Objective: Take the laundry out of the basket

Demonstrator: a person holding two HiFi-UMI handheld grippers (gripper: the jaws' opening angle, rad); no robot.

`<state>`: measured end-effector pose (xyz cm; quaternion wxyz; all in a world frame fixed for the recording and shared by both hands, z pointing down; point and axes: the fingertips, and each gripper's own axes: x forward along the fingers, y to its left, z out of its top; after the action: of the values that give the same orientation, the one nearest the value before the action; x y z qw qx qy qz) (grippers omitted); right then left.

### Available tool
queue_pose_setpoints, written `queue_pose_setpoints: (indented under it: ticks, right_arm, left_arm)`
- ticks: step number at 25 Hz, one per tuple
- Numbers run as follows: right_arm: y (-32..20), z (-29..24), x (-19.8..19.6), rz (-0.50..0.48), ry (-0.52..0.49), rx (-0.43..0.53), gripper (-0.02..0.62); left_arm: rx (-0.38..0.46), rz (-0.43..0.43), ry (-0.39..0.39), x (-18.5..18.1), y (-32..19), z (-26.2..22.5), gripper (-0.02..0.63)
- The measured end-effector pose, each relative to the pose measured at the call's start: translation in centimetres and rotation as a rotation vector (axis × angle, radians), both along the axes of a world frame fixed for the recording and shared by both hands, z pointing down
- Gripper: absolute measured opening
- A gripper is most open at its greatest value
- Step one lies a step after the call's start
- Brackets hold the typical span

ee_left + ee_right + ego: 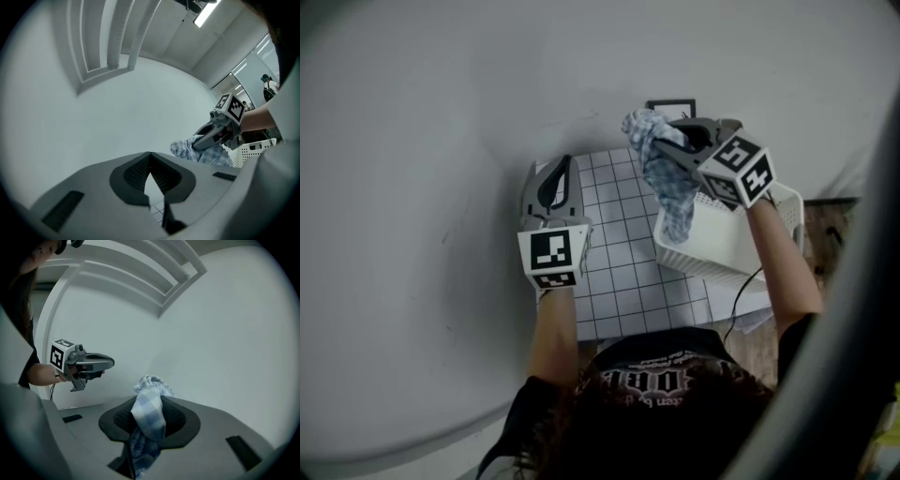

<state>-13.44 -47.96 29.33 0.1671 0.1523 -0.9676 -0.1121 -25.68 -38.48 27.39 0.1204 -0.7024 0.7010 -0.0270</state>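
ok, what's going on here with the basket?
A person with a handheld gripper in each hand is taking laundry out. The right gripper is shut on a blue-and-white checked cloth, which hangs from it over the left edge of the white perforated plastic basket. The left gripper is shut with nothing in it, held over the white gridded mat beside the basket.

cloth (666, 178) hangs over basket (722, 251), which seemingly sits on mat's (623, 272) right.

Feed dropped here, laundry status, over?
Right tongs clamped on blue checked cloth, hanging over white basket. Left tongs shut, empty, well apart.
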Motion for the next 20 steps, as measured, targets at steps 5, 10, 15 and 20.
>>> queue_pose_setpoints:
  ticks: [5,10,15,20]
  right_arm:
    - [1.7,-1.8,-3.8,-0.045,-0.019,0.026,0.123]
    - [3.9,-2.5,-9.5,-0.115,-0.026,0.058,0.121]
    - [5.4,-2.6,-14.3,-0.151,-0.071,0.044,0.121]
    - [6.5,-2.1,-17.3,-0.158,-0.132,-0.016,0.121]
  left_arm:
    - [-0.003,-0.039,-0.01,-2.2,1.3,-0.9,0.002]
    - [0.017,-0.095,-0.011,-6.2,3.3,-1.5,0.002]
    - [0.013,-0.14,-0.01,-9.7,4.8,-0.9,0.002]
    - [-0.008,-0.171,-0.004,-11.7,5.8,-0.1,0.002]
